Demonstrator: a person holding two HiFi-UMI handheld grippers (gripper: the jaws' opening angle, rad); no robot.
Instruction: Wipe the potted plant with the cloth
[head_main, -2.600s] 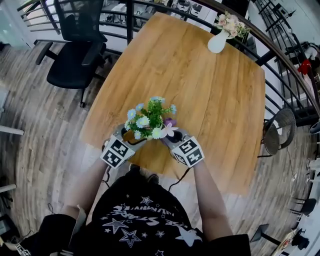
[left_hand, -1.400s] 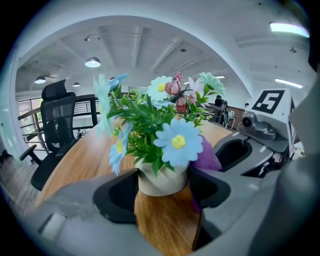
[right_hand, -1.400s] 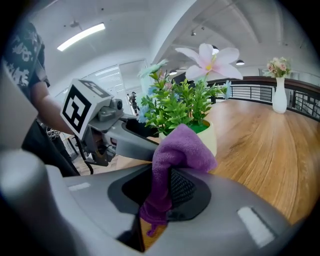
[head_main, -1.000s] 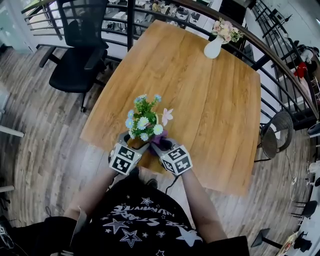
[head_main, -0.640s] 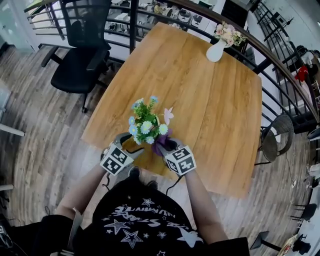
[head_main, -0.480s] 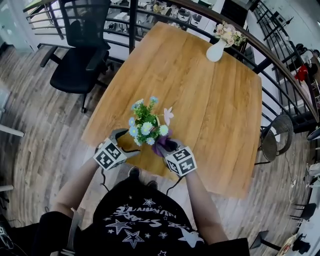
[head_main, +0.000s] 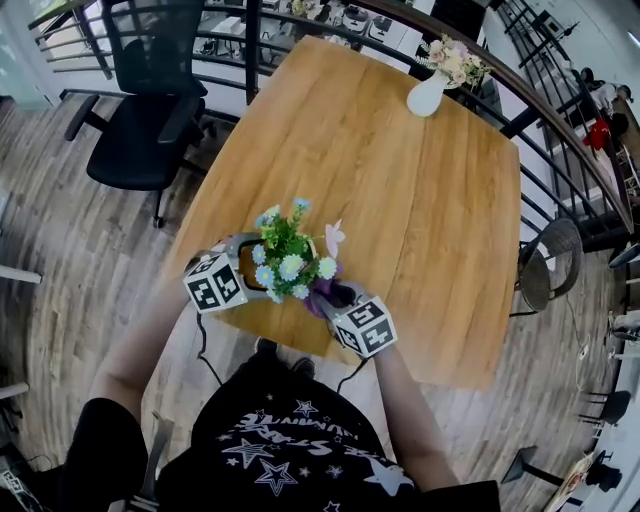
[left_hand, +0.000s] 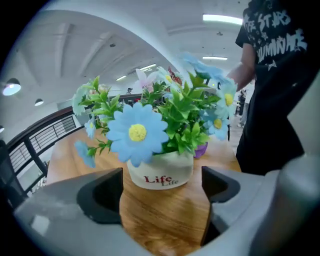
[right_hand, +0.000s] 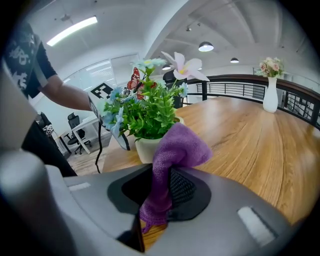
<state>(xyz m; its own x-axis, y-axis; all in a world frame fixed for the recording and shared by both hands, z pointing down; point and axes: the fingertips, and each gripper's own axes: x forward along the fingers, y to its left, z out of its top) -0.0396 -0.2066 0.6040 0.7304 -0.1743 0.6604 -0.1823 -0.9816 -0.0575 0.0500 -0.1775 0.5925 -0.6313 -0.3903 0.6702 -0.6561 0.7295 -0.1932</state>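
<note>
Near the front edge of a grained wooden table (head_main: 400, 200), the potted plant (head_main: 290, 262) is stood upright with its long axis vertical, and the "Life" print on it is turned toward the left gripper (left_hand: 162, 187). A slim white vase (head_main: 428, 92) is set well apart at the far edge, with a black chair (head_main: 140, 130) beside the table. The pot is smooth, round and white under blue flowers. The left gripper's fingers (left_hand: 102, 192) have just been opening and are spread wide – the pot is framed between them, untouched. A nubbly purple cloth (right_hand: 175, 150) is pinched, bunched, in the right gripper (right_hand: 165, 190), seemingly brushing the pot.
</note>
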